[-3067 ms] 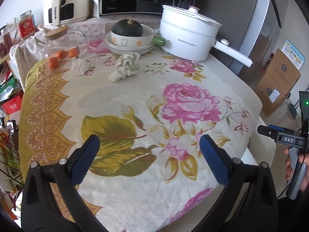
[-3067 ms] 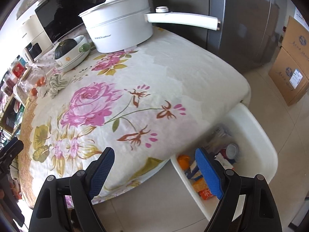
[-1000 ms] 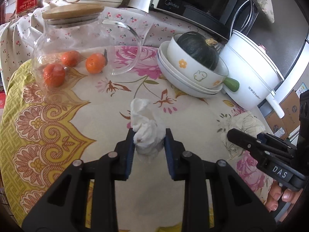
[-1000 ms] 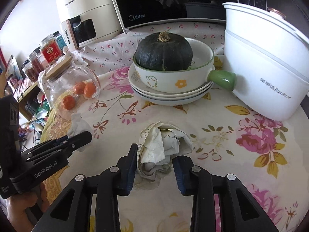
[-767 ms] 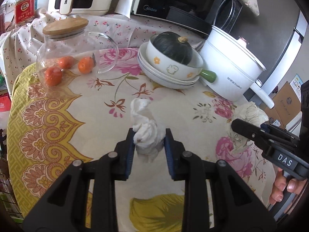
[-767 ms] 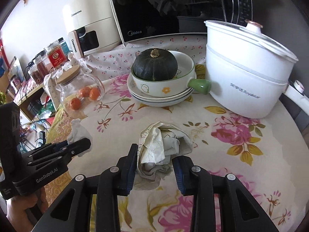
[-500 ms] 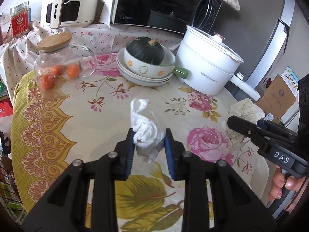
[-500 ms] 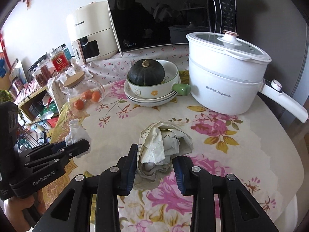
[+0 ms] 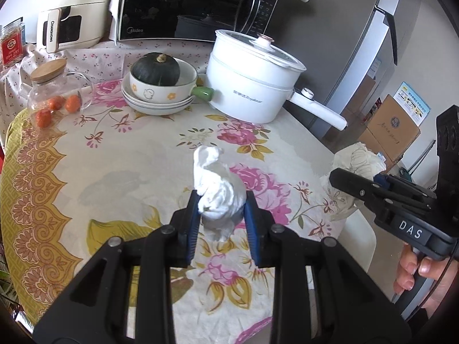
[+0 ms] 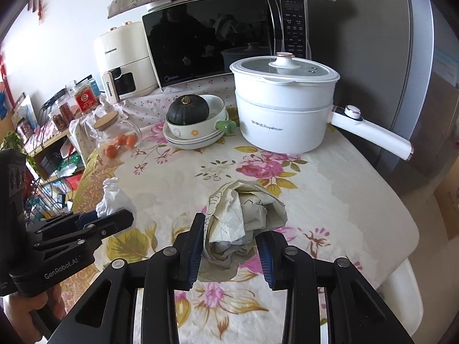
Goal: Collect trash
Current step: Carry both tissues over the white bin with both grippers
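At table's rear: a bowl (image 9: 160, 93) on stacked plates (image 9: 156, 109) holds a dark squash (image 9: 155, 68); a glass jar (image 9: 57, 94) with wooden lid holds orange fruits (image 9: 57, 106); a white pot (image 9: 252, 86) is lidded. Left gripper (image 9: 221, 203) clamps a white tissue (image 9: 218, 192) between its pads, above the floral cloth (image 9: 129, 157). Right gripper (image 10: 229, 238) clamps crumpled paper (image 10: 243, 212) likewise.
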Motion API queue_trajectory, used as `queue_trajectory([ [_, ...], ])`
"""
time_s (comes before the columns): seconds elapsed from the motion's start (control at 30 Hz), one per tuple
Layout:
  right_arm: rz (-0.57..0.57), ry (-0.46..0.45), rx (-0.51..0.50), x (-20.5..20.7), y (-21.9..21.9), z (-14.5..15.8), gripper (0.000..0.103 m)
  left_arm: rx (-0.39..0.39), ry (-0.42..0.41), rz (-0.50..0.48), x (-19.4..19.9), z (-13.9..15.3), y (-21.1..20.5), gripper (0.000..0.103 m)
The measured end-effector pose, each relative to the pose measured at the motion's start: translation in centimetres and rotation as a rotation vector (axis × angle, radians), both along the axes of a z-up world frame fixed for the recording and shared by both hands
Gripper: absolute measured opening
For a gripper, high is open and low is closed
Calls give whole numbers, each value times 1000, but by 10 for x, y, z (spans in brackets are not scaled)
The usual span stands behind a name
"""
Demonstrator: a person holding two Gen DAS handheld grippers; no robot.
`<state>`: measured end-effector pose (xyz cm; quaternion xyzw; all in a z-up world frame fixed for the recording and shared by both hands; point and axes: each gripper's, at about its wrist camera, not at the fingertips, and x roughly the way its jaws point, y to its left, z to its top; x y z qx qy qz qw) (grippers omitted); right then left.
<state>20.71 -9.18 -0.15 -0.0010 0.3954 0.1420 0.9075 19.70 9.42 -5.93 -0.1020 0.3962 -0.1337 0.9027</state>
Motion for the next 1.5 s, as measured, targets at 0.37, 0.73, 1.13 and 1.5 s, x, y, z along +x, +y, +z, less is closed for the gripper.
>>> queue_trajectory([
  [0.37,-68,-1,-22,-35,-72,-3,35,-42,-1,-104,-24,0,-66,31],
  [0.73,-150,37,-47,-58,-137,-26,35,-17,-4,-210,-32,-11,-127,31],
  [1.13,-216,68,-62,-70,-200,-29,36,-34,-17,-327,-22,-16,-200,32],
  [1.5,-306,116,-83,-77,-255,-41,37,-17,15,-411,-19,-36,-258,32],
])
